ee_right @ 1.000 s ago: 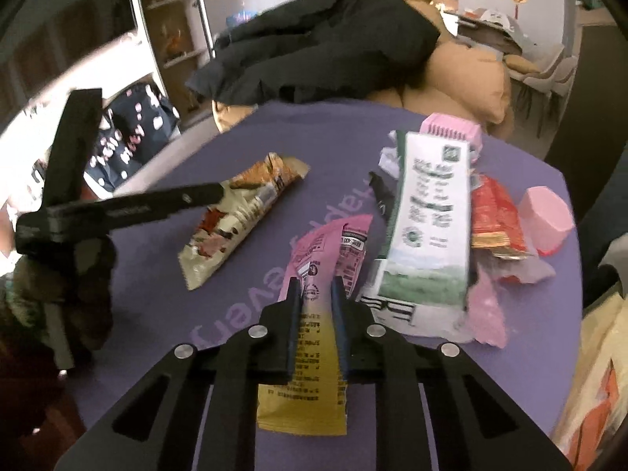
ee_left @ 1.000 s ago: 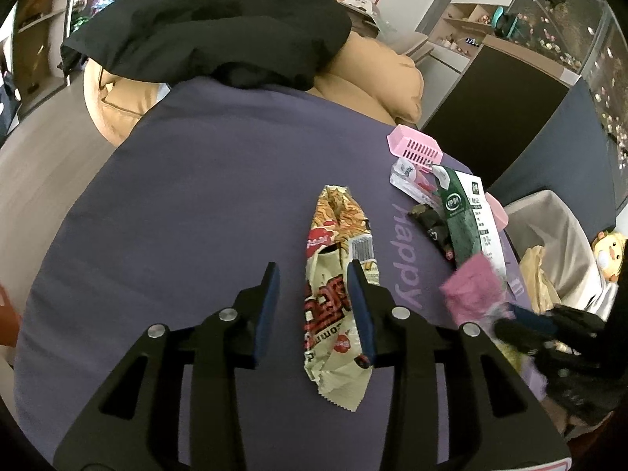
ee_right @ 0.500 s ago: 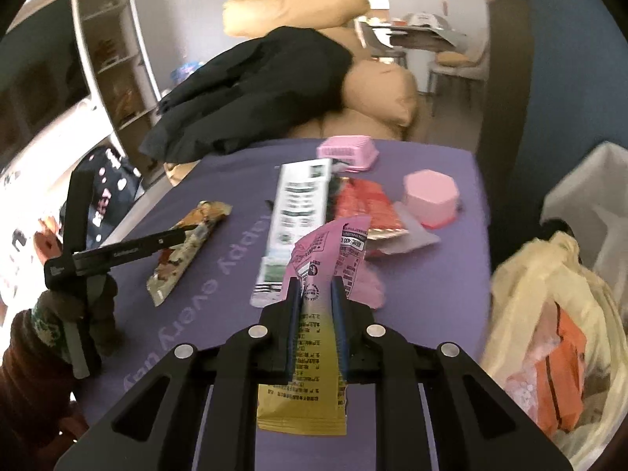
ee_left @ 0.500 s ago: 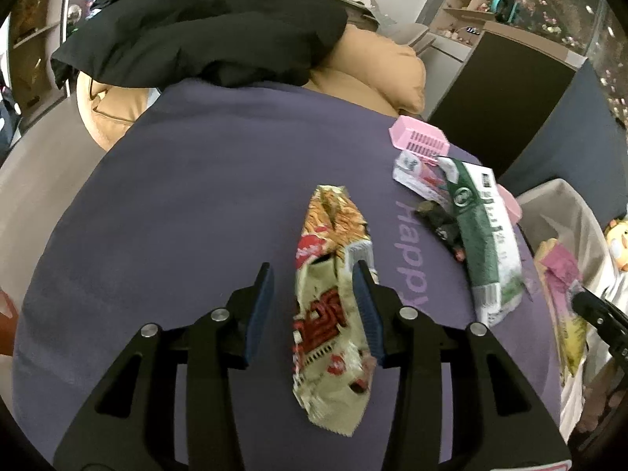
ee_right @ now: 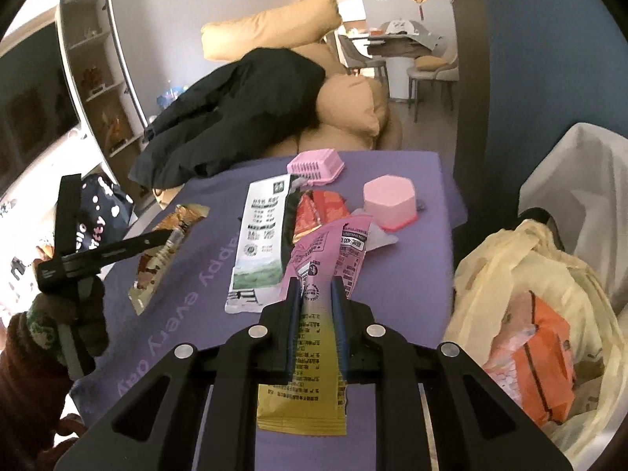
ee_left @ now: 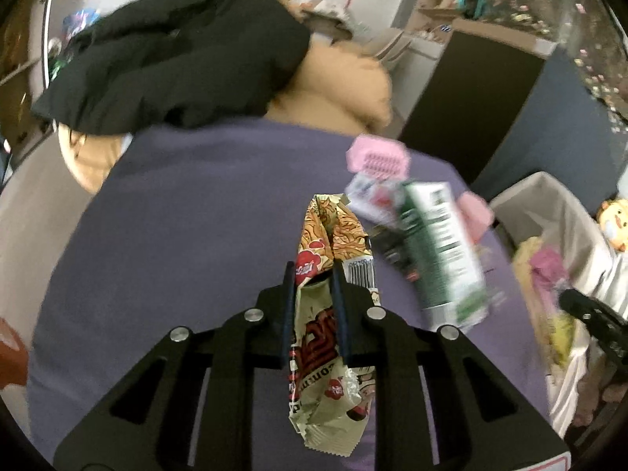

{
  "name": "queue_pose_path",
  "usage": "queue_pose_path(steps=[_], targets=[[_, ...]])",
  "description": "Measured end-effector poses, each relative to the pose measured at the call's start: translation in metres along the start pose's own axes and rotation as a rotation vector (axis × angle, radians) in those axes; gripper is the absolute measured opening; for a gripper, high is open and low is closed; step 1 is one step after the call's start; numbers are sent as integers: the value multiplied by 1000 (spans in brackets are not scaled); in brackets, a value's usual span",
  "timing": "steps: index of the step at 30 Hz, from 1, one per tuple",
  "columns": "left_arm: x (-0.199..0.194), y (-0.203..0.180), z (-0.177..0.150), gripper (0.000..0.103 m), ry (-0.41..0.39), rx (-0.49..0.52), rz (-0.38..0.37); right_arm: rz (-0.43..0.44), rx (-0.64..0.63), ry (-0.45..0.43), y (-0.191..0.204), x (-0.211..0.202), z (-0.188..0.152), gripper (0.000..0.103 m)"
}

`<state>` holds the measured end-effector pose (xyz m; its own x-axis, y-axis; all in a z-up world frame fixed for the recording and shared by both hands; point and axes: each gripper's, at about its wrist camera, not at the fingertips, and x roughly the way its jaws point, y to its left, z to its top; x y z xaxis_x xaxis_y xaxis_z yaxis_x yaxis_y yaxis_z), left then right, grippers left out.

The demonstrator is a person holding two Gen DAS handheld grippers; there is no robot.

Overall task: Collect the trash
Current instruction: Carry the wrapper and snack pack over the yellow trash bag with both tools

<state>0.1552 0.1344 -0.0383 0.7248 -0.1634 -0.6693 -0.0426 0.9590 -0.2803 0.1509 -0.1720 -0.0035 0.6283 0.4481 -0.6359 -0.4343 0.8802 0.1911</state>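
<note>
My left gripper (ee_left: 313, 271) is shut on a cream and red noodle wrapper (ee_left: 333, 243) on the purple table cloth (ee_left: 188, 216). It also shows in the right wrist view (ee_right: 165, 243), with the left gripper (ee_right: 157, 237) on it. My right gripper (ee_right: 316, 284) is shut on a pink and yellow wrapper (ee_right: 329, 247), held above the table's right side beside the yellow trash bag (ee_right: 522, 274). A white and green packet (ee_right: 263, 231) and a red wrapper (ee_right: 318, 212) lie on the cloth.
A pink basket (ee_right: 316, 165) and a pink box (ee_right: 388, 200) stand at the table's far side. A black coat (ee_right: 235, 106) lies on tan cushions (ee_right: 353, 106) behind. An orange packet (ee_right: 537, 349) is in the bag. A white bin (ee_left: 549, 212) stands right.
My left gripper closed on the noodle wrapper. My right gripper carried the pink and yellow wrapper right, toward the yellow bag.
</note>
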Motion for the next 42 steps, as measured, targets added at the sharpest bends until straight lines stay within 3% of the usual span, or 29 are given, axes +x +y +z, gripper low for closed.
queue_pose_path(steps=[6,14,23,33,42], targets=[[-35,-49,15,16,-70,77,-49,-25,2,-68,-16,-25,5,16],[-50,-119,25,16,-95,175,-153,-109,18,-132,-54,-58,3,16],[-23,-200,20,16,-39,258,-291,-202,80,-187,-109,-91,-6,16],[10,-262,3,17,7,313,-371,-242,159,-207,-162,-113,-26,16],[33,-291,-18,17,71,363,-391,-273,196,-231,-183,-121,-32,16]])
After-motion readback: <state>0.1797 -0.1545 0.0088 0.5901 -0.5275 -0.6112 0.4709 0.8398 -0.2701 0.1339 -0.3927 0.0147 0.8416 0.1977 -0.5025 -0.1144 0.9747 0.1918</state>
